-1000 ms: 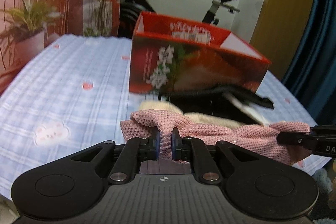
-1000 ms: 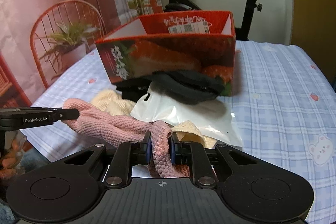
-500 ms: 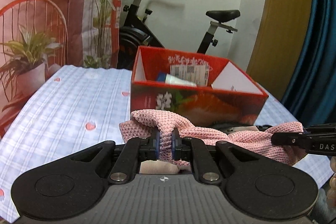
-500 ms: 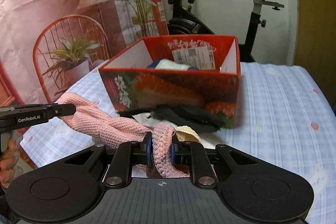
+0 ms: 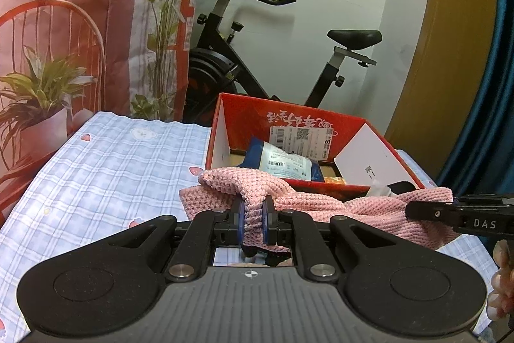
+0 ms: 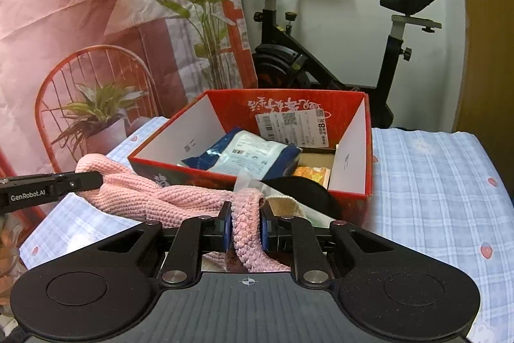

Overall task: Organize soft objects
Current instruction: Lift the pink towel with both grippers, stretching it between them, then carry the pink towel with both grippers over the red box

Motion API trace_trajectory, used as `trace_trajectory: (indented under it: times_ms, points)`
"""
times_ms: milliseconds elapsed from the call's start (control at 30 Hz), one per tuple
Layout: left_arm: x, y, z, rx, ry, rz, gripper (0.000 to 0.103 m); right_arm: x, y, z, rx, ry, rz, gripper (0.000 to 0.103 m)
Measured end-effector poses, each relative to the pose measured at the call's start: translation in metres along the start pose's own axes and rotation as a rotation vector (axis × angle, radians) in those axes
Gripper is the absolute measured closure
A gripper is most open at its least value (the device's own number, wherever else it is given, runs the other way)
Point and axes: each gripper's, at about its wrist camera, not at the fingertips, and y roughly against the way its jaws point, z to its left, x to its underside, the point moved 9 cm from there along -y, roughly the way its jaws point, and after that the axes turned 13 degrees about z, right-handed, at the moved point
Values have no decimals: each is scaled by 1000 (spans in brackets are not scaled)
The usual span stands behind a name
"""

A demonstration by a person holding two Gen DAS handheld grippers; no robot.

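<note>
Left gripper: jaws nearly closed, clamped on a bunched fold of the pink knit scarf; knit is squeezed between the blue pads.
Right gripper: jaws nearly closed on the other end of the same scarf — a thick twisted roll is pinched between the pads, with a tail hanging below them.
Scarf position: stretched between the two grippers, held up off the table, just in front of the near wall of the red box. Seen from the right wrist camera, its span runs left to the tip of the left gripper.
Scarf vs box: seen at rim height in the left view, overlapping the front rim in picture; whether it touches the box cannot be told.
Red box: open-topped, stood on the blue checked tablecloth; white inner side walls, a barcode label stuck on the inner back wall.
Box contents: a blue-and-white plastic packet lies tilted inside; an orange-yellow item sits beside it, partly hidden.
In front of box: a black soft item and a cream knit piece lie behind the right gripper's jaws, mostly covered by the scarf.
Person: fingers seen at the right edge of the left view, under the right gripper.
Background: exercise bike behind the table — printed backdrop with chair and plants to the left.
</note>
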Motion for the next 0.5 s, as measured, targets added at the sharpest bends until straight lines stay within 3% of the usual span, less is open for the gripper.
trace_trajectory:
  times_ms: [267, 500]
  points:
    - [2, 5, -2, -18, -4, -8, 92, 15, -8, -8, -10, -15, 31, 88]
    - [-25, 33, -16, 3, -29, -96, 92, -15, 35, -3, -29, 18, -68, 99]
